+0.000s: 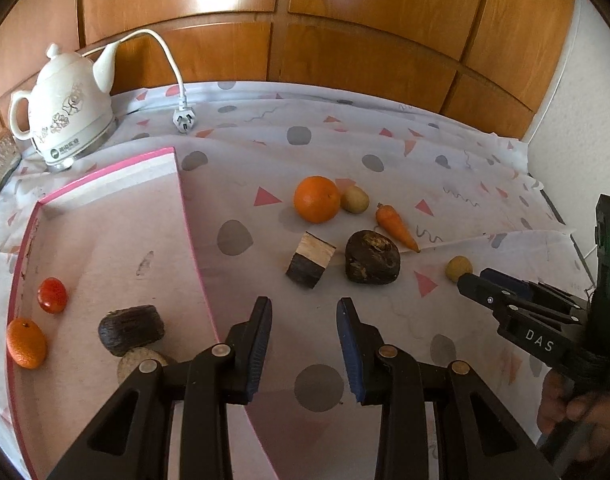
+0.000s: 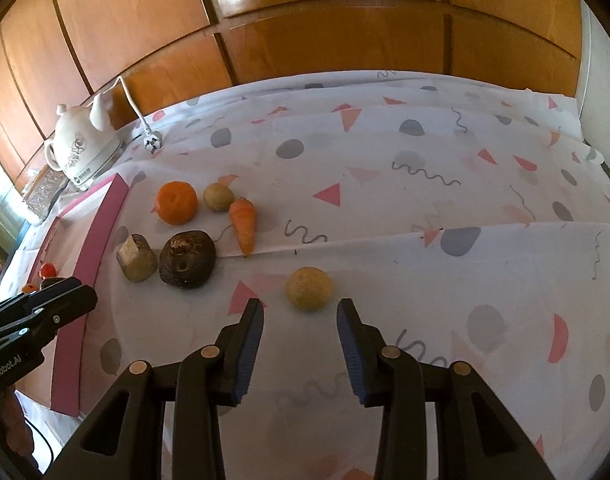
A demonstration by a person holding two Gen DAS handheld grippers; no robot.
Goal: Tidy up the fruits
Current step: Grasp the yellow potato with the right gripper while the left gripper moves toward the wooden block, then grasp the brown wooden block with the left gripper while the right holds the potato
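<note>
Counting produce: six pieces loose on table (image 2: 385,184) right of pink tray (image 1: 105,240) (one orange (image 1: 317,199), one carrot (image 1: 397,227)), four inside tray. Left gripper (image 1: 305,344) and right gripper (image 2: 301,344): jaws apart, empty.

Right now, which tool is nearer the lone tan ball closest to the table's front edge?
Right. The right tool sits just short of the tan ball, fingers spread, nothing held. The left tool is off beside the pink tray, well away from it.
</note>
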